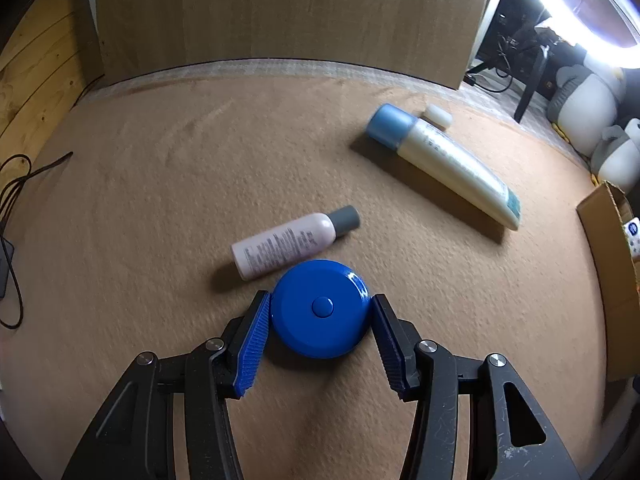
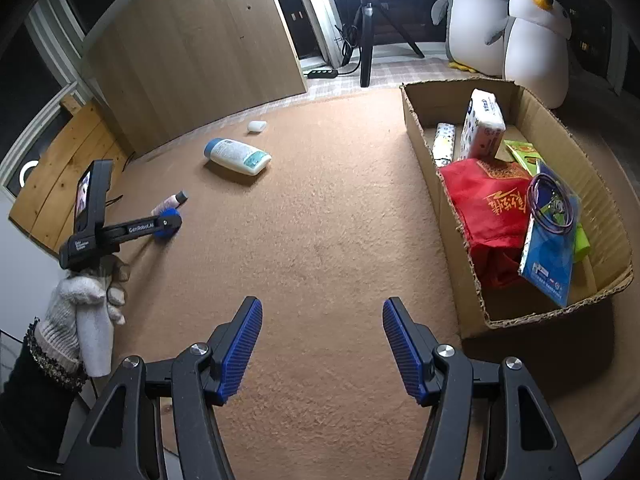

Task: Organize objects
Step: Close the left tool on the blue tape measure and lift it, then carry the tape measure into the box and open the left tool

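A blue round tape measure (image 1: pixel 320 308) lies on the tan carpet (image 1: pixel 160 200), and my left gripper (image 1: pixel 320 298) is shut on it, one ribbed blue pad against each side. Just behind it lies a pink bottle (image 1: pixel 288 242) with a grey cap. Farther right is a white bottle (image 1: pixel 444 160) with a blue cap, and a small white piece (image 1: pixel 438 116) sits beyond that. In the right wrist view my right gripper (image 2: pixel 322 304) hovers open over bare carpet with nothing between its pads. A gloved hand (image 2: pixel 80 304) holds the left gripper (image 2: pixel 168 224) at the far left.
A cardboard box (image 2: pixel 452 216) at the right holds a red bag (image 2: pixel 492 216), a tissue pack (image 2: pixel 482 124) and several other items. Two plush penguins (image 2: pixel 532 40) and a tripod (image 2: pixel 366 40) stand behind it. A wooden panel (image 1: pixel 280 12) borders the carpet's far edge. Cables (image 1: pixel 16 184) lie at the left.
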### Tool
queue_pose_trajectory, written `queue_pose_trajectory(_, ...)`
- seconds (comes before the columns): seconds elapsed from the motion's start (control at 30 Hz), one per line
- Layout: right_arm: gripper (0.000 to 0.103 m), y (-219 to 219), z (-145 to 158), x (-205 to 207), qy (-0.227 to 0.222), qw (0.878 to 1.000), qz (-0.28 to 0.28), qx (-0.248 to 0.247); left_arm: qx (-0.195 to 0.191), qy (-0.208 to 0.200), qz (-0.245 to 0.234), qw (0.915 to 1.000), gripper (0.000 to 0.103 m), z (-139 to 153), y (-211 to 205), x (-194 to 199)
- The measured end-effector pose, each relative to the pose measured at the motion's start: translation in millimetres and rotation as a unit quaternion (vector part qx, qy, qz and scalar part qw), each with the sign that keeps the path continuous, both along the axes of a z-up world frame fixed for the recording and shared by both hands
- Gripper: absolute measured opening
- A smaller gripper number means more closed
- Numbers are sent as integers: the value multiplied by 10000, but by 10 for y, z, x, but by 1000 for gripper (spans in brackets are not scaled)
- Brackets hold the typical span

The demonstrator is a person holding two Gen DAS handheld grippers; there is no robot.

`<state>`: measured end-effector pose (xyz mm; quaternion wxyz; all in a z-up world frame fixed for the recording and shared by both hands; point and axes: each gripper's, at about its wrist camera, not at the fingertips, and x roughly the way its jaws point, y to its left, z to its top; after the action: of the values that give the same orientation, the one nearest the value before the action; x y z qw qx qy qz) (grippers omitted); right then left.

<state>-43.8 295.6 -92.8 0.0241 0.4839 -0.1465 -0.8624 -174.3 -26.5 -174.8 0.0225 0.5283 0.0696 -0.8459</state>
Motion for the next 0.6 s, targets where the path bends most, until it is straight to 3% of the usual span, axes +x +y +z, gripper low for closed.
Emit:
queue_pose_trajectory(0.23, 59, 35, 40, -15, 81, 9999, -27, 134, 203, 82, -345, 9992, 54, 113, 287, 141)
queue_pose_trajectory(0.6, 59, 188, 104, 108, 165, 9995, -120, 235, 449, 368, -1299, 9898, 54, 489, 1203, 250)
